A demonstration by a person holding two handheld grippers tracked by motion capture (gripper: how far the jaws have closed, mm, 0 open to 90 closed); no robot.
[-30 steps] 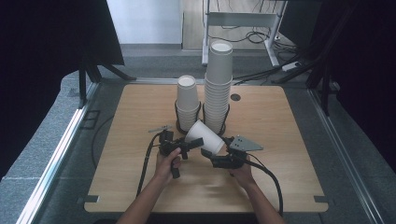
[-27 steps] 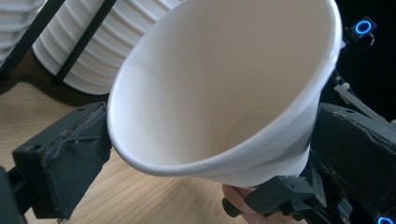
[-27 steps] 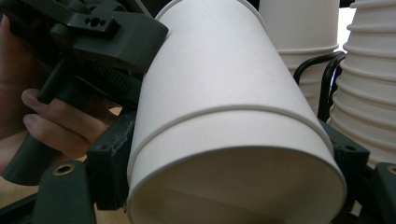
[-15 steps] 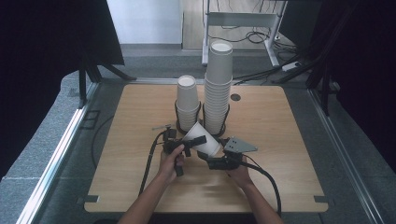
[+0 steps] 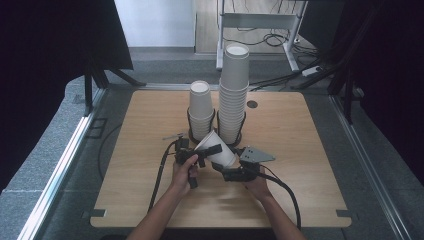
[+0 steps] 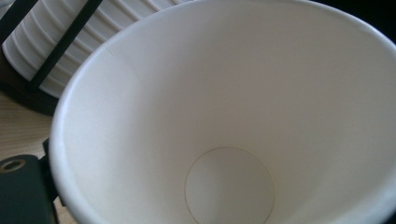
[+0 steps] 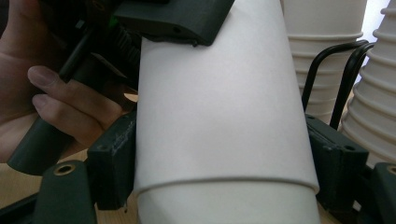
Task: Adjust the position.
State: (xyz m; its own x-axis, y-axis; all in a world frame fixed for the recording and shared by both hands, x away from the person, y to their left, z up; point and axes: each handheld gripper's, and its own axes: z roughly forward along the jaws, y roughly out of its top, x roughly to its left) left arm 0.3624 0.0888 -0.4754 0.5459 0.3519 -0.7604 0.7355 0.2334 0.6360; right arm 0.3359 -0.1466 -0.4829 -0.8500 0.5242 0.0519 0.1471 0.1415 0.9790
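Note:
A white paper cup (image 5: 218,150) lies tilted just above the table in front of the two stacks, its mouth toward my left gripper (image 5: 206,154). My right gripper (image 7: 224,158) is shut on the cup's (image 7: 219,116) lower wall, a pad pressed to each side. In the left gripper view I look straight into the cup (image 6: 233,93), with one black jaw outside the rim at lower left. The left gripper's jaws have just been closing with the cup's mouth between them. One of them lies on the cup's wall in the right gripper view.
A short stack of paper cups (image 5: 201,107) and a taller stack (image 5: 234,90) stand in black wire holders (image 5: 192,127) just behind the grippers. A hand (image 7: 70,107) wraps the left gripper's handle. Cables trail off both grippers toward the table's front edge (image 5: 220,222).
The left gripper's jaws have closed in on the cup's mouth. The right gripper and the cup have stayed where they were.

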